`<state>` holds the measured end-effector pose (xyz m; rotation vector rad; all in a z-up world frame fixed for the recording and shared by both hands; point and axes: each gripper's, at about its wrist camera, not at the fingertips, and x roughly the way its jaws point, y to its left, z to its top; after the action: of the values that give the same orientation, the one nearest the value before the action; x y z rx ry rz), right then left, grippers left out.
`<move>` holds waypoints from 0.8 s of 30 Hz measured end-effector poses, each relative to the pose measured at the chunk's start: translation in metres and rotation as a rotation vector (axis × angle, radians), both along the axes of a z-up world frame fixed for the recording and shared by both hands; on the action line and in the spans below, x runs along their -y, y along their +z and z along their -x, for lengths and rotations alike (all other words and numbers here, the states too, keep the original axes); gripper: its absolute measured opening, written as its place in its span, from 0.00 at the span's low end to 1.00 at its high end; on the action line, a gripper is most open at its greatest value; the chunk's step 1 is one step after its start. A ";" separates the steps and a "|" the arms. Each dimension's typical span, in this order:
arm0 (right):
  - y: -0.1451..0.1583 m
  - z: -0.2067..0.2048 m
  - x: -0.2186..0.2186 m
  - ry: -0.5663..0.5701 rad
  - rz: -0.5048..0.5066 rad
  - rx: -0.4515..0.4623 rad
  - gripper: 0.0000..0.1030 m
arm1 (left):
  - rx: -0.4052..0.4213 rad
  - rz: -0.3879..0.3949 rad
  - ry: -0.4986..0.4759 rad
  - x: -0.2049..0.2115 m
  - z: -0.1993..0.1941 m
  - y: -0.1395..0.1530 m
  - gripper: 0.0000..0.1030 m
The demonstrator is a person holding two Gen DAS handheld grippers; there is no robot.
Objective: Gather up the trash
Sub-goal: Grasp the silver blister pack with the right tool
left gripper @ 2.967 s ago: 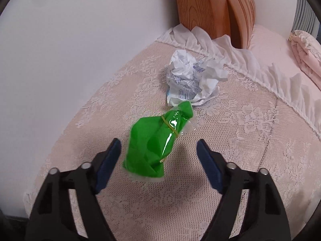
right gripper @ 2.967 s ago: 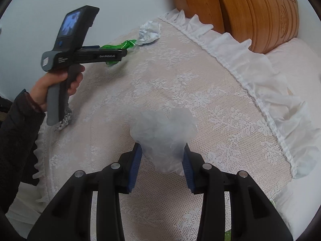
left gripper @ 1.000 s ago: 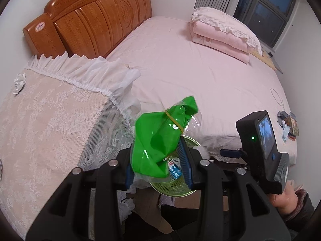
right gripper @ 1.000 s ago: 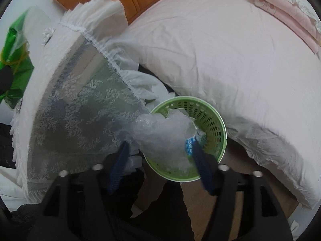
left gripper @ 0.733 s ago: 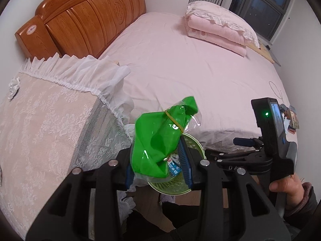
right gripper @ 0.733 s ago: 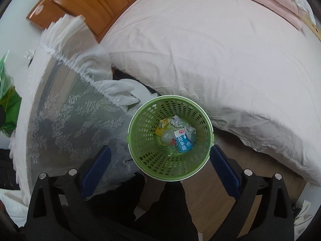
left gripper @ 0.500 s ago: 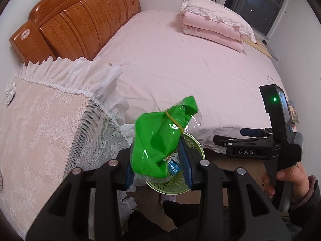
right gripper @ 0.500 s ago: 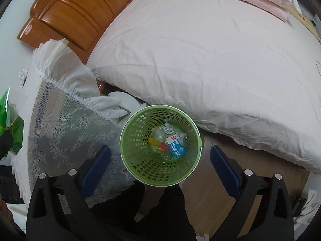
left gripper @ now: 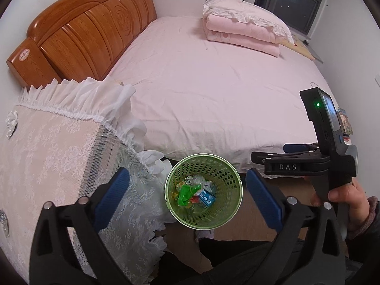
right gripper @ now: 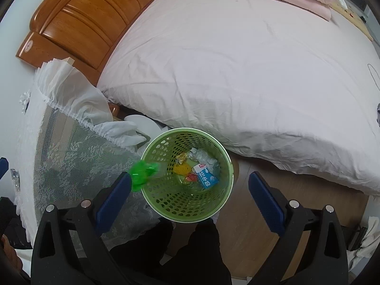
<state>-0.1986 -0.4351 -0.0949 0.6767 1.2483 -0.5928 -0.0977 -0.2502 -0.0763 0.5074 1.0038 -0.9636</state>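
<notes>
A green perforated waste basket [left gripper: 228, 216] stands on the floor between the bed and the lace-covered nightstand; it also shows in the right wrist view [right gripper: 166, 201]. My left gripper [left gripper: 187, 194] is open and empty above it. The green plastic bag [left gripper: 186, 194] lies among the trash inside in the left wrist view; in the right wrist view it shows blurred at the basket's left rim [right gripper: 142, 172]. A blue-white carton [right gripper: 205, 175] and clear plastic [right gripper: 201, 156] lie in the basket. My right gripper [right gripper: 190, 188] is open and empty over the basket.
The lace-covered nightstand [left gripper: 47, 154] is at the left with a crumpled white paper [left gripper: 10, 123] at its far edge. The pink bed [left gripper: 225, 90] with wooden headboard [left gripper: 90, 28] and folded quilt [left gripper: 244, 30] lies behind. The right hand's device [left gripper: 320, 154] is at the right.
My left gripper has opened and let go of the green bag, which has dropped to the basket. My right gripper dropped its clear plastic a second ago and stays open.
</notes>
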 end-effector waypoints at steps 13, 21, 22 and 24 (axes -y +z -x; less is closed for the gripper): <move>0.012 -0.030 -0.030 0.159 0.012 0.023 0.95 | 0.003 0.041 0.245 -0.055 -0.029 0.009 0.92; 0.037 -0.112 -0.110 0.626 0.065 0.084 0.95 | 0.103 0.034 0.545 -0.147 -0.051 0.030 0.92; 0.040 -0.125 -0.124 0.696 0.072 0.093 0.95 | 0.110 0.029 0.589 -0.160 -0.054 0.031 0.92; 0.045 -0.148 -0.151 0.824 0.083 0.110 0.95 | 0.113 0.022 0.683 -0.191 -0.059 0.032 0.92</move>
<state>-0.0509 -0.2845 -0.0495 0.0837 1.2602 0.0772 -0.0391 -0.0589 -0.0443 0.1688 0.9663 -0.3303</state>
